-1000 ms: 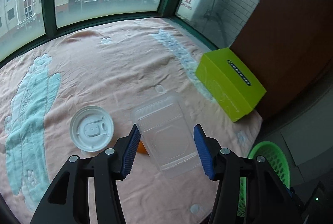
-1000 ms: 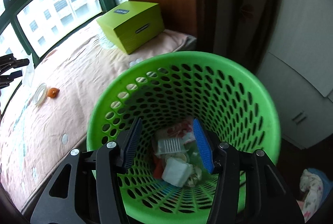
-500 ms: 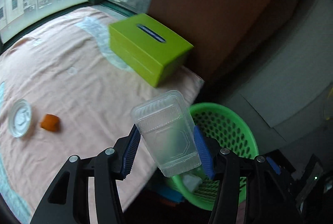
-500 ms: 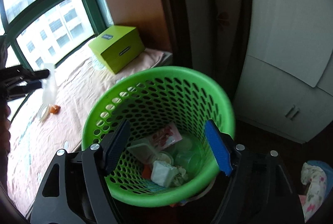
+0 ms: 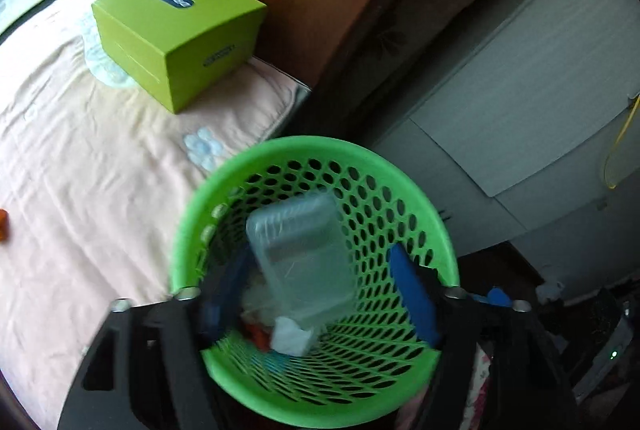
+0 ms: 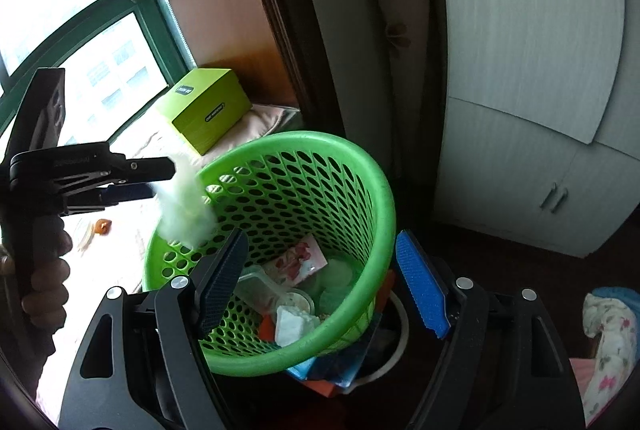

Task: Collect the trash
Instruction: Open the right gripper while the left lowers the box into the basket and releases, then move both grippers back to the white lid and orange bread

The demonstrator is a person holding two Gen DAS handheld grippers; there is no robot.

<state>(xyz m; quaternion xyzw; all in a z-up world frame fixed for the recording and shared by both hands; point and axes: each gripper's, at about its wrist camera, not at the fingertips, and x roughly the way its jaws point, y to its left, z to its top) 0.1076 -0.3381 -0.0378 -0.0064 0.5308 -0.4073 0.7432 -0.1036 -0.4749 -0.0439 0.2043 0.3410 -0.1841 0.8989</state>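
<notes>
A clear plastic food container (image 5: 304, 254) hangs free between the wide-open fingers of my left gripper (image 5: 316, 302), over the green perforated basket (image 5: 400, 182). In the right wrist view the container (image 6: 184, 206) is a blurred white shape at the basket's near rim (image 6: 372, 166), just off the left gripper's tips (image 6: 160, 170). My right gripper (image 6: 320, 282) is open and empty above the basket. Inside lie a white wad (image 6: 294, 324), a printed wrapper (image 6: 298, 260) and clear tubs.
A lime-green box (image 5: 176, 30) stands on the pink blanket (image 5: 80, 170) by the brown wall. An orange scrap (image 6: 102, 226) and a white lid lie on the blanket. White cabinet doors (image 6: 528, 158) stand right of the basket. A flowered cloth (image 6: 608, 342) lies on the floor.
My left gripper carried the container from the blanket to above the basket and opened; the container is loose. My right gripper opened wider and pulled back from the basket.
</notes>
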